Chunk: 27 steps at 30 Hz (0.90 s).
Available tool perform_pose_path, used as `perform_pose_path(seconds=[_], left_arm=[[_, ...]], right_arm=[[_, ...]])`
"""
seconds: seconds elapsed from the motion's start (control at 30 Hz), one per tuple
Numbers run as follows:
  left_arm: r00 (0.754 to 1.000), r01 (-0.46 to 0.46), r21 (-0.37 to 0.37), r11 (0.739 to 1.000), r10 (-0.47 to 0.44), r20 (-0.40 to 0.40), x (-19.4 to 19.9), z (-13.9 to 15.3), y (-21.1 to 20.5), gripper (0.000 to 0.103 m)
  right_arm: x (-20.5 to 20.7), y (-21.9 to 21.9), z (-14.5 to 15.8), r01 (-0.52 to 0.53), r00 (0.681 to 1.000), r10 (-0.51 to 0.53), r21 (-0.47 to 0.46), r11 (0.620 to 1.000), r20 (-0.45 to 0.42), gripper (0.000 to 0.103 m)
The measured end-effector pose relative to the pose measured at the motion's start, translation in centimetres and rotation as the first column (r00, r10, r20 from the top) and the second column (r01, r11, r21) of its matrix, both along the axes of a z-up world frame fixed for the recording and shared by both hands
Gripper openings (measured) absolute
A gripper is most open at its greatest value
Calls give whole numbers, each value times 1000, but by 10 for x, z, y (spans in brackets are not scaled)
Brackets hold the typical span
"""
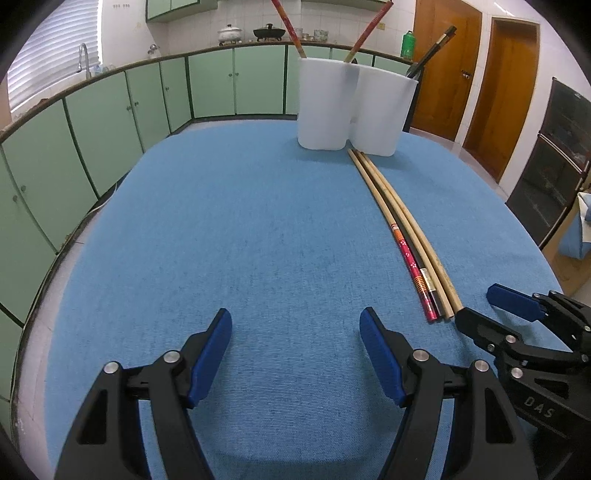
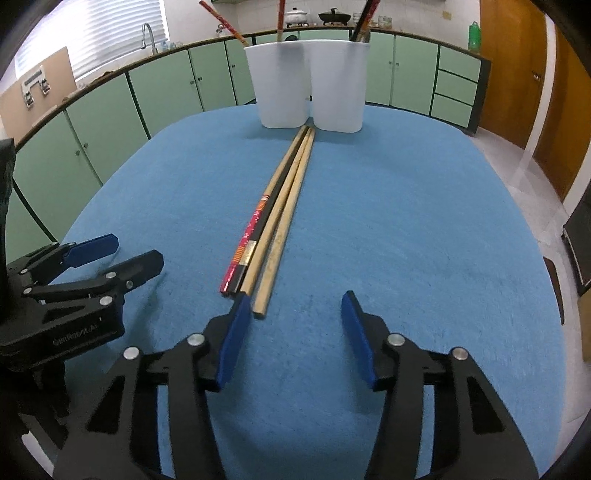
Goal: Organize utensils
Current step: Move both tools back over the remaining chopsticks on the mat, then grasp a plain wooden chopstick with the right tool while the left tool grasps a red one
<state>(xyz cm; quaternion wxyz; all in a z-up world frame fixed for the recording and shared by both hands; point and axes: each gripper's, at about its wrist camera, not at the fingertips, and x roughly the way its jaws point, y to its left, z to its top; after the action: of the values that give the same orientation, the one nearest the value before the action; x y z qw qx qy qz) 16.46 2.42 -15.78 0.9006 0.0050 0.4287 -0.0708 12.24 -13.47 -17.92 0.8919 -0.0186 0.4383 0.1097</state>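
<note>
Left gripper (image 1: 295, 354): fingers spread wide with nothing between them, hovering low over bare blue cloth, on the near side of the table from the white holder. In the right wrist view it shows at the left edge (image 2: 138, 254), also parted and empty.
Right gripper (image 2: 295, 332): jaws wide apart, gripping nothing. Its left blue pad (image 2: 232, 339) sits just at the near ends of the loose chopsticks; whether it touches them cannot be told. In the left wrist view it appears at the right (image 1: 484, 306), open.
Loose chopsticks (image 2: 275, 221): four lying side by side in a tight bundle on the cloth, running from the grippers toward the holder, far tips just at its base.
Bundle make-up: a red patterned chopstick (image 2: 245, 236) on the left, a black chopstick (image 2: 280, 184) beside it, then two plain wooden chopsticks (image 2: 291, 206) on the right.
White holder (image 2: 306, 85): a two-compartment plastic container standing upright at the far side of the table.
Left compartment (image 1: 323, 107): holds two red-handled chopsticks (image 1: 365, 33) leaning apart.
Right compartment (image 1: 384, 110): holds dark chopsticks (image 1: 432, 51) tilted to the right.
Table (image 1: 240, 221): covered in a blue cloth.
Background: green cabinets (image 1: 210, 85) behind the holder, with pots (image 1: 231, 34) on the counter above them, and wooden doors (image 1: 447, 66) to the holder's right.
</note>
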Motion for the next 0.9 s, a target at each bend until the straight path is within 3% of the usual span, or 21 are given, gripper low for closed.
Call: perform_pose_path(seconds=[0.17, 0.23, 0.4, 0.7, 0.9], left_arm=[[1000, -5, -7, 1000, 5, -5, 1, -1, 1, 71], [1000, -9, -11, 1000, 9, -7, 1, -1, 2, 71], [1000, -15, -10, 1000, 15, -8, 0, -2, 5, 71], [1000, 11, 5, 1000, -11, -6, -3, 0, -2, 71], [998, 69, -34, 997, -69, -13, -5, 2, -22, 71]], right_arm=[[1, 5, -1, -7, 1000, 7, -14, 1000, 4, 39], [3, 5, -1, -10, 1000, 10, -1, 1000, 1, 27], [5, 4, -2, -21, 1000, 21, 19, 1000, -3, 9], [4, -14, -1, 11, 1000, -11, 42, 999, -7, 6], [-1, -40, -2, 59, 998, -59, 31, 998, -4, 6]])
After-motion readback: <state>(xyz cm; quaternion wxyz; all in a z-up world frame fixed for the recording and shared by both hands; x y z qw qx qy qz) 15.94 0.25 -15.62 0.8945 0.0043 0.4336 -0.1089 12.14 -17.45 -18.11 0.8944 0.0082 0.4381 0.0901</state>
